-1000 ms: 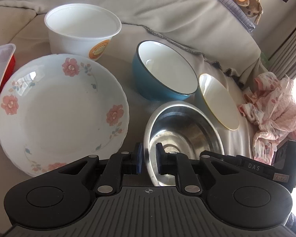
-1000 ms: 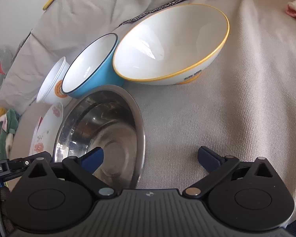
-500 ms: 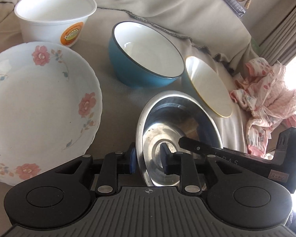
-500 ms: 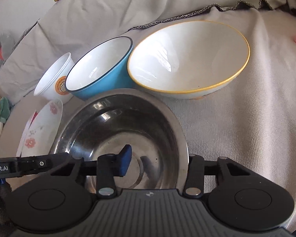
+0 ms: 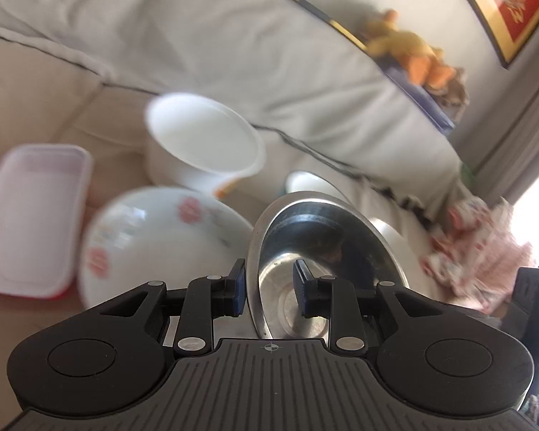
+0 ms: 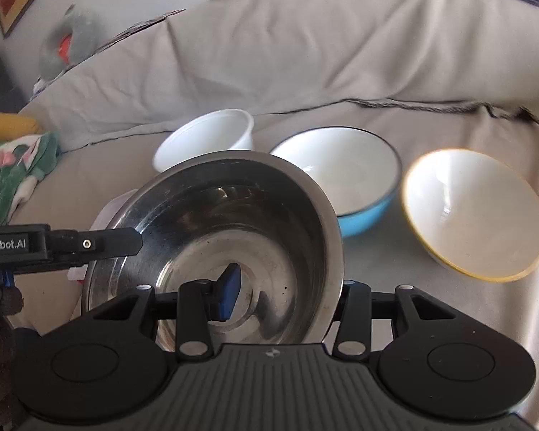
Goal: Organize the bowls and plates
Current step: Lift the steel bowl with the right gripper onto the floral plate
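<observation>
The steel bowl (image 6: 230,248) hangs tilted between both tools, at lower centre of each frame. The left tool (image 5: 269,283) straddles its left rim, nearly closed, as does the right tool (image 6: 284,296) on its right rim. The blue bowl (image 6: 345,179) lies just beyond, upper right. Half a second ago the bowl sat on the sofa (image 6: 305,64); now it is raised.

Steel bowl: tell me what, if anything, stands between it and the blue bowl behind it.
Nothing visible does. The steel bowl is gripped at its rim by both the left tool and the right tool, and the blue bowl lies directly beyond its far rim, open and empty, with only couch cover around it.
</observation>
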Motion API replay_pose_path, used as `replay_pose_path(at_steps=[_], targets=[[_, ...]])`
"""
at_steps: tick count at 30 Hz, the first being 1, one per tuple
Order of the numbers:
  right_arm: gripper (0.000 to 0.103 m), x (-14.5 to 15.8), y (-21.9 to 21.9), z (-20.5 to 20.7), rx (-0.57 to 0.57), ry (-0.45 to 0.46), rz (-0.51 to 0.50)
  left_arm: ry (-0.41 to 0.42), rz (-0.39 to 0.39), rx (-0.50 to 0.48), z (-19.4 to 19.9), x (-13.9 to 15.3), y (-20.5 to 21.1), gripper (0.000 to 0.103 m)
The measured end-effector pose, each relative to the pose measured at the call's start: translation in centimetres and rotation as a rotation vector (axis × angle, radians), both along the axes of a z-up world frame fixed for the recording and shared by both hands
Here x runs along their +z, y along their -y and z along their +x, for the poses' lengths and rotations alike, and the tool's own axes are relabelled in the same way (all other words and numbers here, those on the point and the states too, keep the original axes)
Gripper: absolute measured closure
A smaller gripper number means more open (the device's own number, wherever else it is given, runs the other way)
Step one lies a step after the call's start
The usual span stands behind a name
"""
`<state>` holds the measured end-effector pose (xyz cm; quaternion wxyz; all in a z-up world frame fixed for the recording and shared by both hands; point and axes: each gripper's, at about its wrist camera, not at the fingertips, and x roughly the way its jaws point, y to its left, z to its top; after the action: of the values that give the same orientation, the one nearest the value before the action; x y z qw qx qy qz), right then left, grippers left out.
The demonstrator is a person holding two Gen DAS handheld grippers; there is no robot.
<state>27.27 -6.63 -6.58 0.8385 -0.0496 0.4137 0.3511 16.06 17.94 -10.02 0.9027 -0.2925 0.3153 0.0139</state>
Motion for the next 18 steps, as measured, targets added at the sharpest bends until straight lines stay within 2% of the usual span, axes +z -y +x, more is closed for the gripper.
replay_pose_path(at_steps=[3, 7, 9, 13, 15, 18], targets=[[0.06, -0.8, -4.2, -0.1, 0.069, 0.003, -0.02, -0.01, 0.024, 0.082, -0.4, -0.3, -2.6, 0.068], [0.061, -3.0, -7.3, 0.9, 0.096, -0.064, -0.037, -0.06, 0.034, 0.136, -0.2, -1.9, -4.7, 0.069], [0.062, -4.0, -8.0, 1.1, 0.103, -0.083, -0.045, -0.094, 0.044, 0.147, 0.0, -2.9, -5.3, 0.069], [0.062, -4.8, -8.5, 0.8, 0.109, -0.056, -0.072, -0.133, 0.044, 0.141, 0.3, -4.3, -5.5, 0.069], [0.062, -4.9, -8.4, 1.0, 0.116, -0.061, -0.063, -0.122, 0.06, 0.151, 0.1, -4.3, -5.5, 0.069], [0.062, -4.5, -7.8, 1.4, 0.109, -0.066, -0.039, -0.095, 0.133, 0.176, -0.7, -3.5, -5.5, 0.071]])
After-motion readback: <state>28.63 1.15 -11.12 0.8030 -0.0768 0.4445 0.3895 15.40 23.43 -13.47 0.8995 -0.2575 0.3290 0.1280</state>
